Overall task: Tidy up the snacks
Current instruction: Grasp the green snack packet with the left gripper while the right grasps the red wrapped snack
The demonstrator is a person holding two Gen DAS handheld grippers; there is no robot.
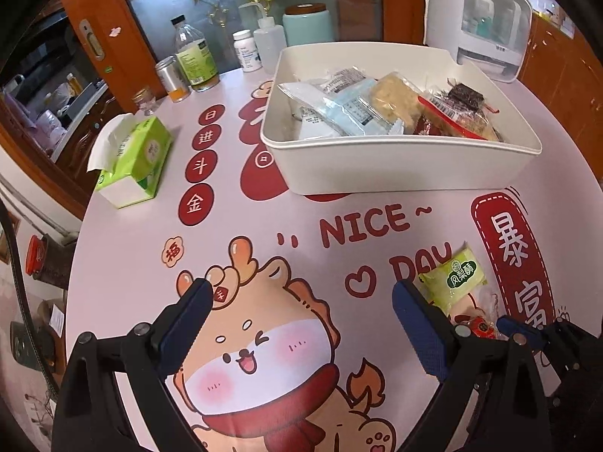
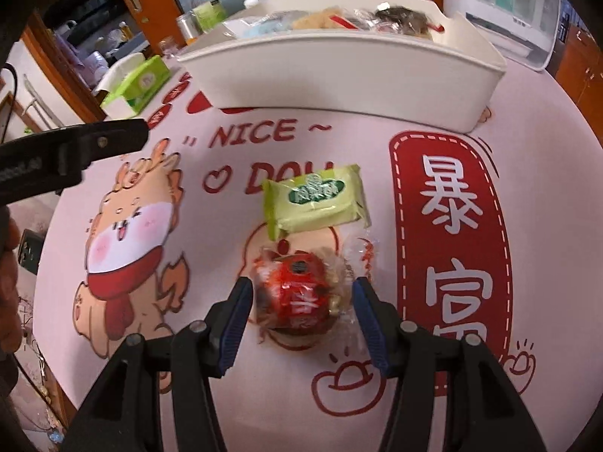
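A white bin [image 1: 395, 167] at the table's far side holds several wrapped snacks [image 1: 361, 107]; it also shows in the right wrist view [image 2: 339, 75]. A green snack packet [image 2: 316, 197] lies on the table in front of it, seen too in the left wrist view [image 1: 452, 278]. A red round snack in clear wrap [image 2: 297, 290] lies just nearer. My right gripper [image 2: 301, 286] is open with its fingers on either side of the red snack, apart from it. My left gripper [image 1: 301, 293] is open and empty above the cartoon print, left of the snacks.
A green tissue box [image 1: 132, 158] stands at the table's left. Bottles and jars [image 1: 196, 60] line the back edge, with a white appliance [image 1: 478, 19] at the back right. The left gripper's arm [image 2: 68, 150] shows at the left of the right wrist view.
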